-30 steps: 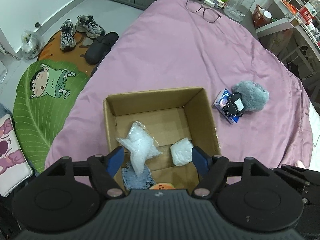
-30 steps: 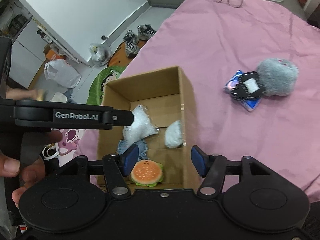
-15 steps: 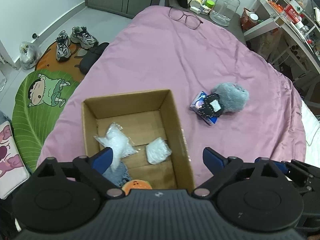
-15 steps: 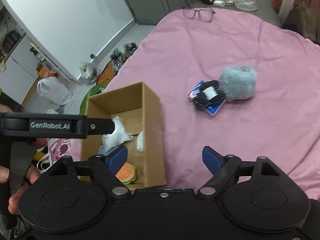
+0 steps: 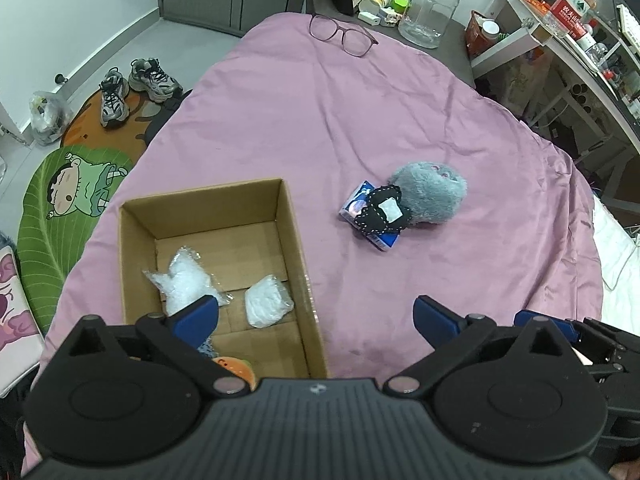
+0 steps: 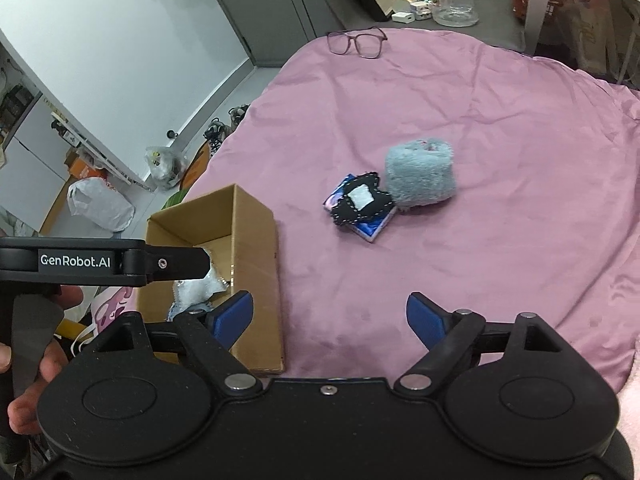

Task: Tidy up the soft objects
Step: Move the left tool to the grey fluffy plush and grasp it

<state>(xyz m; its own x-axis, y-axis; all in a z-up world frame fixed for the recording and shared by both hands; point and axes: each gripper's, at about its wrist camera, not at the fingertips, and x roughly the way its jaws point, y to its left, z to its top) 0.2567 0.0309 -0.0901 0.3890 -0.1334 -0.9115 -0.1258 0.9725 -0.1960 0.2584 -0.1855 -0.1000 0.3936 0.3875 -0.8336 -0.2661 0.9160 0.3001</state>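
An open cardboard box [image 5: 294,232] [image 6: 256,236] stands on the pink bed. It holds two clear bags of white stuffing [image 5: 184,280] [image 5: 267,306], a blue cloth and an orange burger plush [image 5: 236,366]. To its right lie a grey fluffy plush [image 5: 430,196] [image 6: 420,174], a black stitched pad [image 5: 380,214] [image 6: 360,202] and a blue packet [image 5: 382,240] beneath it. My left gripper [image 5: 316,320] is open and empty above the box's right wall. My right gripper [image 6: 330,314] is open and empty, right of the box.
Glasses [image 5: 342,34] lie at the bed's far end, with a glass jar [image 5: 428,12] and small items behind. Shoes [image 5: 132,88] and a cartoon mat [image 5: 68,196] lie on the floor to the left. Shelves [image 5: 580,32] stand at the right.
Both grippers have opened wider and shifted right, away from the box toward the plush pile. The box contents have not moved.
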